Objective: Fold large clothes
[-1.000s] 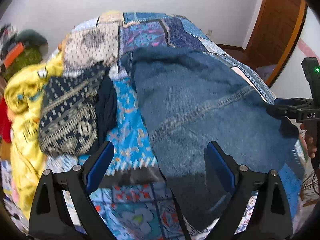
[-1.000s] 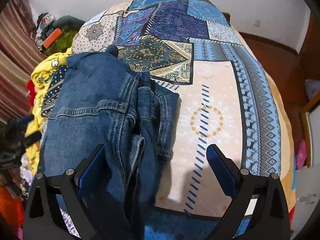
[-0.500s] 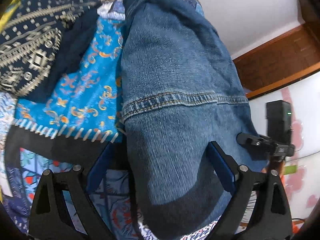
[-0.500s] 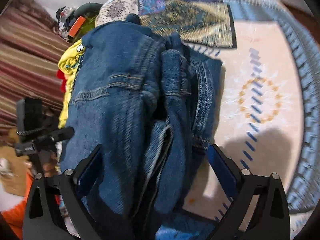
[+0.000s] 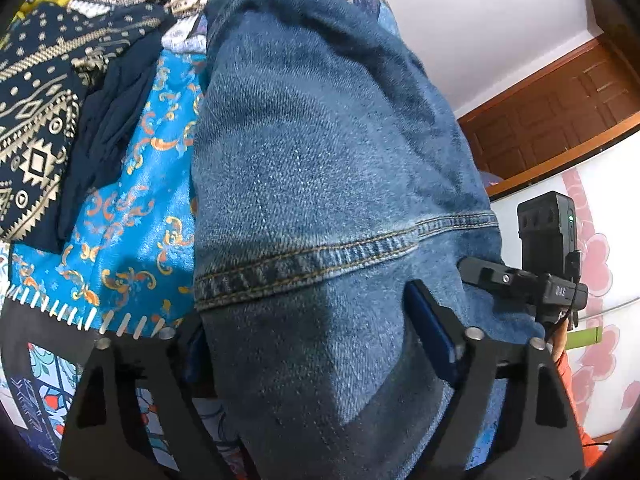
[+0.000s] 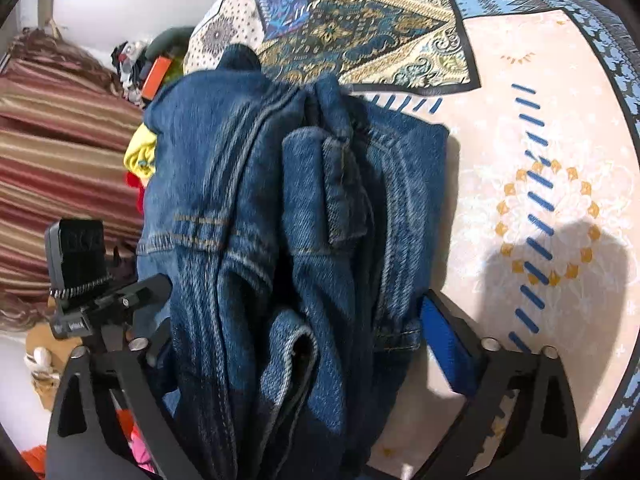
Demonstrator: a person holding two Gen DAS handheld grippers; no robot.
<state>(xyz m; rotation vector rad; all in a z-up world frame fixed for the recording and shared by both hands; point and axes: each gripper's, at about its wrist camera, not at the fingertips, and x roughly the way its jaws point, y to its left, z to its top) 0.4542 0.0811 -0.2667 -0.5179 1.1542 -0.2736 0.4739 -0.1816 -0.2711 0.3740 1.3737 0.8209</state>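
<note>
The bed (image 6: 532,60) fills both views, spread with a patchwork cover; its right half, toward the far and right edges, is bare cover with open room. The jeans (image 5: 320,184) lie folded lengthwise along the bed's left half, one end hanging over the near edge, bunched layers showing in the right wrist view (image 6: 280,208). A dark patterned cloth (image 5: 36,120) sits just beside the jeans toward the left edge, with a strip of bright blue cover between them. Past the left edge a striped curtain (image 6: 60,140) stands close, leaving little room on that side.

The left gripper (image 5: 316,344) is at the near edge with its jaws closing, the denim between them; the left finger is partly hidden under the cloth, and the pads do not visibly press. The right gripper (image 6: 296,332) straddles the bunched end, jaws closing, its right pad (image 6: 444,340) apart from the fabric
</note>
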